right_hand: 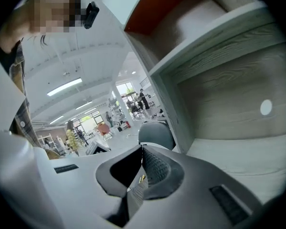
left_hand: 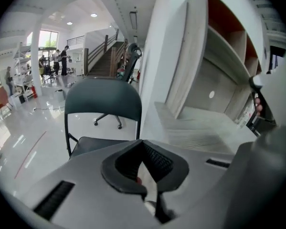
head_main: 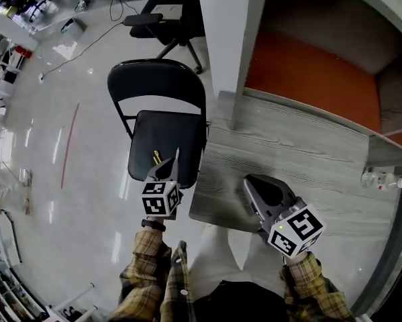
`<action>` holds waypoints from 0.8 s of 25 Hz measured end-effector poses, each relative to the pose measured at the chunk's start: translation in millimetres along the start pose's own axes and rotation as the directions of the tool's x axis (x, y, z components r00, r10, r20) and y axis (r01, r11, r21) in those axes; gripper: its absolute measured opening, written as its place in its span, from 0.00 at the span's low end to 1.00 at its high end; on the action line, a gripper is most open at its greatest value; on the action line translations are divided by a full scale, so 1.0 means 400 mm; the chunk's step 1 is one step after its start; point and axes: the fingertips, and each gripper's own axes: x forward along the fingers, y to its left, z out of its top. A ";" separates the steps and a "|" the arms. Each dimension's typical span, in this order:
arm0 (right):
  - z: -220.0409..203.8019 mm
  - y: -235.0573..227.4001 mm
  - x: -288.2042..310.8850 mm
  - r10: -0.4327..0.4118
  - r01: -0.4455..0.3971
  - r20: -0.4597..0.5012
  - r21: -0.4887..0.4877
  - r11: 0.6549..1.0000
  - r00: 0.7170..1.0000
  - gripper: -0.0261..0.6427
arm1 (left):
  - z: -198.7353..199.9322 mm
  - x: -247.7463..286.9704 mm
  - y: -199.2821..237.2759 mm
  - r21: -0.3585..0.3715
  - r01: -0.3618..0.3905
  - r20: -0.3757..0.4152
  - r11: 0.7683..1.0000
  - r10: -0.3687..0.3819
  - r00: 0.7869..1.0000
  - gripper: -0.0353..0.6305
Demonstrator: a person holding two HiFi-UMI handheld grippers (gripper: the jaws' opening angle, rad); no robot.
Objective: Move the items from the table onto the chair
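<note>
On the seat of the black folding chair (head_main: 167, 136) lies a small yellowish item (head_main: 156, 156), too small to identify. Above the seat's front edge hangs the left gripper (head_main: 176, 157), its jaws pressed together on nothing. Over the grey table (head_main: 308, 159), the right gripper (head_main: 248, 182) is likewise clamped shut, apparently empty. A clear bottle (head_main: 378, 178) lies near the table's right edge.

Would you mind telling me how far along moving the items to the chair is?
Done: a small yellow item lies on the chair seat. In hand: nothing; left tool and right tool are both shut and empty. Left: possibly the clear bottle at the far right edge of the table.
</note>
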 end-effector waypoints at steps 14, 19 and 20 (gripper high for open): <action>0.051 -0.227 -0.555 -0.272 0.276 0.101 -0.019 0.961 0.957 0.07 | 0.243 -0.239 -0.764 0.234 0.357 0.096 0.905 -0.386 0.917 0.06; 0.022 -0.408 -0.800 -0.455 0.457 0.122 0.019 0.889 0.882 0.07 | 0.209 -0.267 -0.953 0.233 0.420 0.075 0.877 -0.446 0.892 0.06; 0.018 -0.445 -0.851 -0.491 0.491 0.127 0.031 0.870 0.862 0.07 | 0.199 -0.269 -0.983 0.232 0.427 0.070 0.874 -0.453 0.889 0.06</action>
